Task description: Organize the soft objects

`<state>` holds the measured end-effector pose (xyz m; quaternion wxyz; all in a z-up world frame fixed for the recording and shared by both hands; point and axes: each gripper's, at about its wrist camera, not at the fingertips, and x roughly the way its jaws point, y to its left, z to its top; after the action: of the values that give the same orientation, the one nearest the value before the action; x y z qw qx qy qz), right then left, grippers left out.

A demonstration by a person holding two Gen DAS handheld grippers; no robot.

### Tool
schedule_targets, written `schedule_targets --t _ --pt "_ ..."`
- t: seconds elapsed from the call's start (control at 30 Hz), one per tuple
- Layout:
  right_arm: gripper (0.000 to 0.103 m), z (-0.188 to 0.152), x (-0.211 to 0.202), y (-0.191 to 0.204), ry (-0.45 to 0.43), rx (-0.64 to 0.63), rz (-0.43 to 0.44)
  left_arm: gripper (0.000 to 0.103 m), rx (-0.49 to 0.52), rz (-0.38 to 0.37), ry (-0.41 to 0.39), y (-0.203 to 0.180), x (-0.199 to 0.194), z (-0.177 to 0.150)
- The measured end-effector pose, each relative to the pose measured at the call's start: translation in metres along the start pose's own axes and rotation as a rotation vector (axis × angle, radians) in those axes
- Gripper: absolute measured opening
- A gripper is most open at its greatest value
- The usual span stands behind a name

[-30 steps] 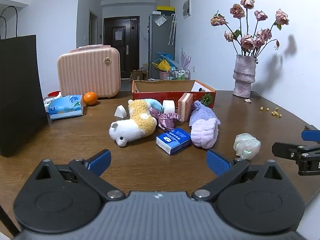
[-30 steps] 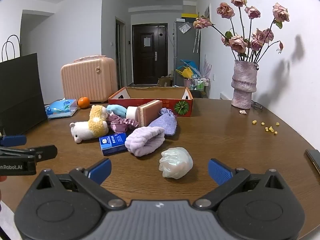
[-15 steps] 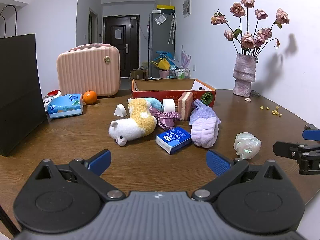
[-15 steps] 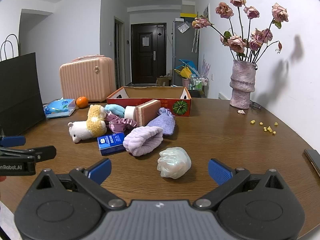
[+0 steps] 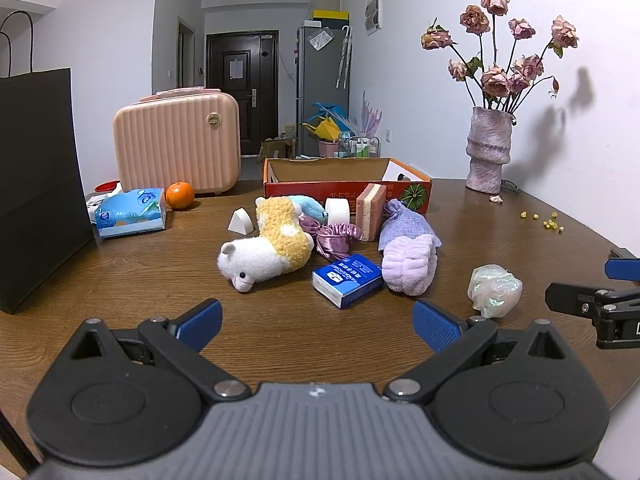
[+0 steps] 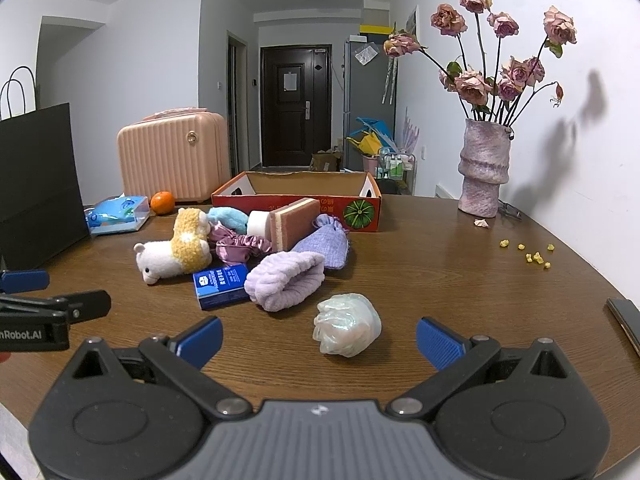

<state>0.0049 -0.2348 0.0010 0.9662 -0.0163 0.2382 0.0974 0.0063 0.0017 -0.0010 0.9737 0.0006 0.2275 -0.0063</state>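
A pile of soft things lies mid-table before a red cardboard box [image 5: 416,192] [image 6: 296,200]: a white-and-yellow plush alpaca [image 5: 268,248] [image 6: 176,252], a purple satin scrunchie [image 5: 332,236], a lilac fluffy headband [image 5: 408,264] [image 6: 286,280], a lavender pouch [image 6: 324,240], a pink sponge [image 6: 294,222], a blue tissue pack [image 5: 346,280] [image 6: 220,284]. An iridescent bath puff [image 5: 494,290] [image 6: 346,330] lies apart, just ahead of my right gripper [image 6: 318,342]. My left gripper [image 5: 318,322] is open and empty, short of the pile. The right one is open and empty too.
A black paper bag [image 5: 36,184] stands at the left. A pink case [image 5: 176,148], an orange [image 5: 180,195] and a blue wipes pack [image 5: 130,212] sit back left. A vase of dried roses [image 5: 488,152] stands back right by the wall. A phone [image 6: 626,320] lies at the right edge.
Both grippers have edged slightly forward toward the pile. Nothing was taken hold of or moved on the table.
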Motion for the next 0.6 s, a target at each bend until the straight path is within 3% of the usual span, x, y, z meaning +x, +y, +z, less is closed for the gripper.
schedule_targets --t 0.6 --pt "0.103 0.0009 0.0 0.0001 0.001 -0.004 0.0 0.103 0.001 0.0 0.001 -0.0002 0.0004 0.0"
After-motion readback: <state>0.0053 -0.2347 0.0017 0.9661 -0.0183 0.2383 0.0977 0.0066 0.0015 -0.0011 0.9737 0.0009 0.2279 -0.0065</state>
